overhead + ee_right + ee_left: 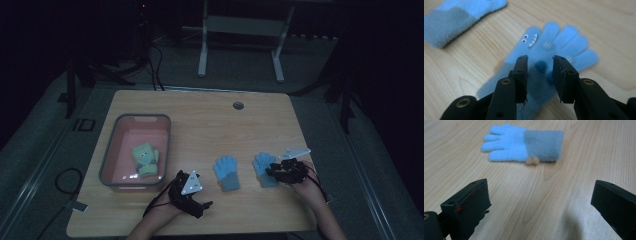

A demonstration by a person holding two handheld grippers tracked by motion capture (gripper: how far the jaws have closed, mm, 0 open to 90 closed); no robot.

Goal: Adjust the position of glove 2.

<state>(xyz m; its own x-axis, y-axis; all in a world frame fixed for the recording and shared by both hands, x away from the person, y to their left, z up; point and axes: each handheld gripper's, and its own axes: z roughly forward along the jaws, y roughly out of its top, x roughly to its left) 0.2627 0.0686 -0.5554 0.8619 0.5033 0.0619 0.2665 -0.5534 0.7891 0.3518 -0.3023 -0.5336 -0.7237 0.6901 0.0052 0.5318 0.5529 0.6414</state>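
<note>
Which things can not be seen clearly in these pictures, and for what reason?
- Right glove: in the high view the right tongs cover its cuff side; in the right gripper view it is blurred, so whether the jaws touch it is unclear.
- Yellow-green item in the pink bin: the high view is too dark and small to name it.
- Left tongs: dark in the high view, tips hard to separate.

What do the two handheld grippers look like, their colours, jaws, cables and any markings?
Both are black. The left gripper has a grey three-cornered plate with small dark holes on top, thin black cables, and blocky jaws, one with small red spots. The right gripper bears a similar pale plate and black cables; its jaw arms show brass-coloured ringed holes.
</note>
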